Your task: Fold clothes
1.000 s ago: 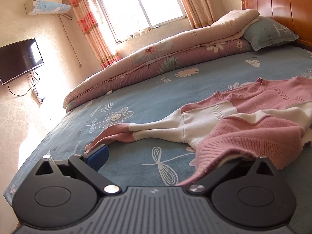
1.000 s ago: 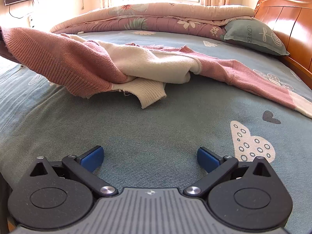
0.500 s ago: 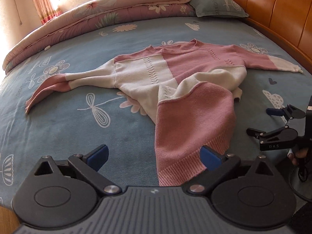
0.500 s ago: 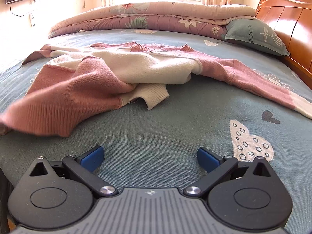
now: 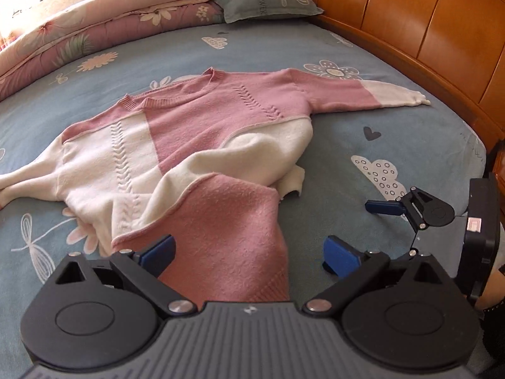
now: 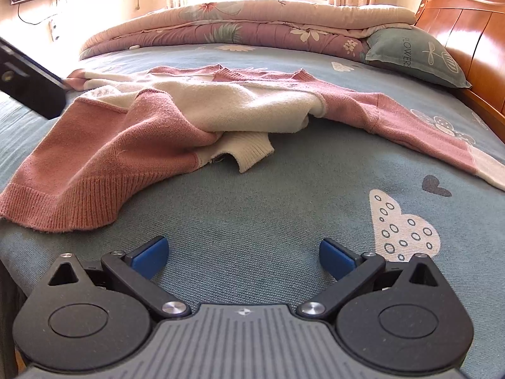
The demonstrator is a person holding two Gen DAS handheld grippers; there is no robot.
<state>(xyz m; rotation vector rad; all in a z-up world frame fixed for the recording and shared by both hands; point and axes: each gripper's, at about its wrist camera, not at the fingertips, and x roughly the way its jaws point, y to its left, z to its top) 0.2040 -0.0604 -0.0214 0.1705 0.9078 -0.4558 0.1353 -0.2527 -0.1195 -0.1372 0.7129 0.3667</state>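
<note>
Sweater [image 5: 202,145] in pink and cream lies spread across the middle of the frame on the blue flower-print bed [image 5: 363,72], neck toward the top, one sleeve reaching out to the right toward the wooden headboard [image 5: 442,31]. Its lower pink panel is flopped forward, running down to the bottom centre, right between the blue fingers [image 5: 157,251] of the left gripper [image 5: 249,254], and those fingers stand wide apart, clamped on nothing. Over at the right edge, the right gripper [image 5: 383,208] hovers above bare sheet, fingers spread too. From the right wrist view, that same gripper [image 6: 243,252] sits low at the bottom with the sweater's ribbed pink hem [image 6: 63,202] at left, not touching it. Rolled quilt [image 6: 252,22] and pillow [image 6: 413,53] line the top of the frame.
</note>
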